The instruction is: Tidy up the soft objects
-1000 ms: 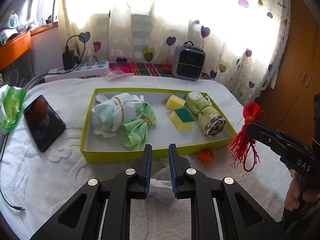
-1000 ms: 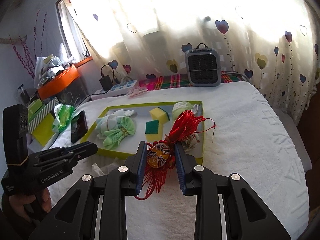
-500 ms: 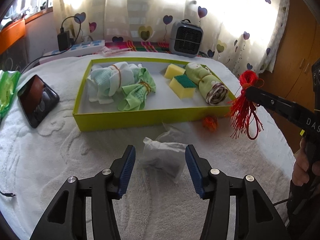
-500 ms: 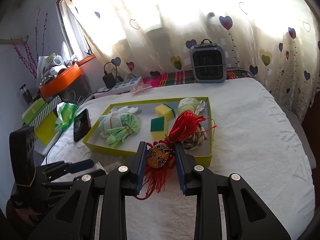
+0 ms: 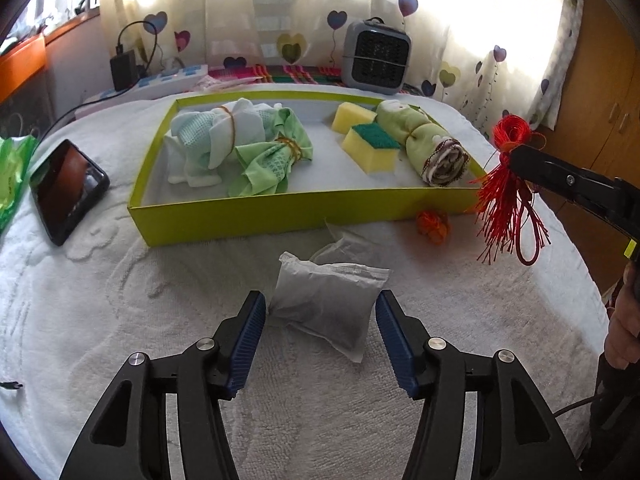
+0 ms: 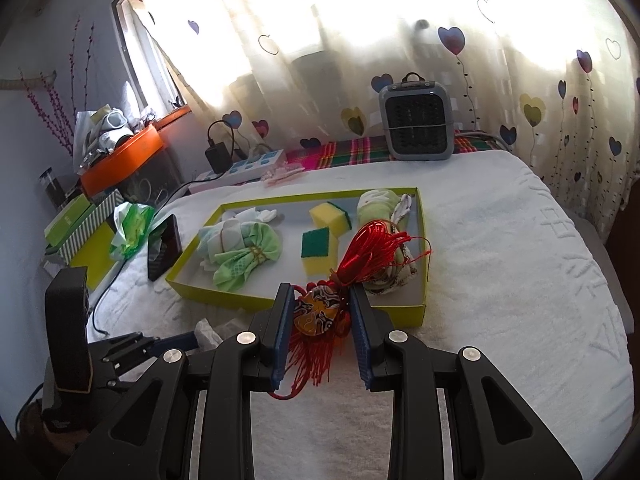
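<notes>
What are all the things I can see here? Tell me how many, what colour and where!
tray: one, yellow-green, on the white towel.
cloth bundles: three tied ones, pale green, brighter green and an olive roll, in the tray.
sponges: two, yellow, one with a green top, in the tray.
sachet: one, white-grey, in front of the tray.
orange ornament: one, by the tray's front wall.
phone: one, black, left of the tray.
heater: one, grey, by the curtain.
power strip: one, white and blue, behind the tray.
left tongs: open around the sachet.
right tongs: shut on the red tassel charm.
</notes>
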A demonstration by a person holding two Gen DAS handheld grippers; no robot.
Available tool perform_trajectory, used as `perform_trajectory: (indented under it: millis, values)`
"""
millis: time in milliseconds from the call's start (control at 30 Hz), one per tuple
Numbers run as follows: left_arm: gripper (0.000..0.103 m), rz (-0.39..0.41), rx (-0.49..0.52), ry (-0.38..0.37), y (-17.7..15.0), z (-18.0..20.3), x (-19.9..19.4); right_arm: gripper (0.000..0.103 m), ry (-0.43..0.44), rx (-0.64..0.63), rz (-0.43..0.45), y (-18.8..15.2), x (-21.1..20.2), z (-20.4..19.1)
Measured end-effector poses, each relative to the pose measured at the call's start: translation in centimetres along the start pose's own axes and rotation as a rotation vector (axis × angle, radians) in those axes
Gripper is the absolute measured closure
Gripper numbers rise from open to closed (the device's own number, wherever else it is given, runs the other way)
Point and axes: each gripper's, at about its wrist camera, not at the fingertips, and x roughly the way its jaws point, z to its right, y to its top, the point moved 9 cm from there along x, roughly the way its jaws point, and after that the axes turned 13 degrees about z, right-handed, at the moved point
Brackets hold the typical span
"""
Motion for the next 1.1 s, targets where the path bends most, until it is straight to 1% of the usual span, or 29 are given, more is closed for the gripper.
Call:
perform_trajectory:
  millis: [67,100,200,267,433,700,867,1100]
  values:
    - [0.053,-0.003,0.003,0.009,0.0,-0.1,0.1,0.074,-0.003,0.000,-0.001,-0.1,0.0,0.0]
    - [0.057,0.000,0.002,0.009,0.0,-0.2,0.1,0.074,-0.003,0.001,-0.002,-0.1,0.0,0.0]
    - [0.069,-0.001,-0.018,-0.014,0.0,-0.3,0.0,0.074,-0.003,0.001,-0.003,-0.1,0.0,0.0]
    - [0.071,0.001,-0.025,-0.013,0.1,-0.5,-0.1,0.074,-0.004,0.002,-0.005,-0.2,-0.1,0.1]
    - [0.075,0.009,-0.036,-0.010,0.2,-0.7,-0.3,0.074,-0.004,0.002,-0.005,-0.2,0.0,0.1]
    - [0.075,0.035,-0.024,-0.004,1.1,-0.7,-1.2,0.074,-0.003,-0.005,0.000,0.0,-0.1,-0.2]
    - [0.075,0.066,-0.025,-0.003,2.4,-0.9,-1.9,0.074,0.001,-0.013,0.005,0.5,-0.1,-0.5]
    - [0.075,0.115,-0.015,0.004,5.0,-1.1,-2.5,0.074,0.011,-0.042,0.012,1.6,0.6,-1.2]
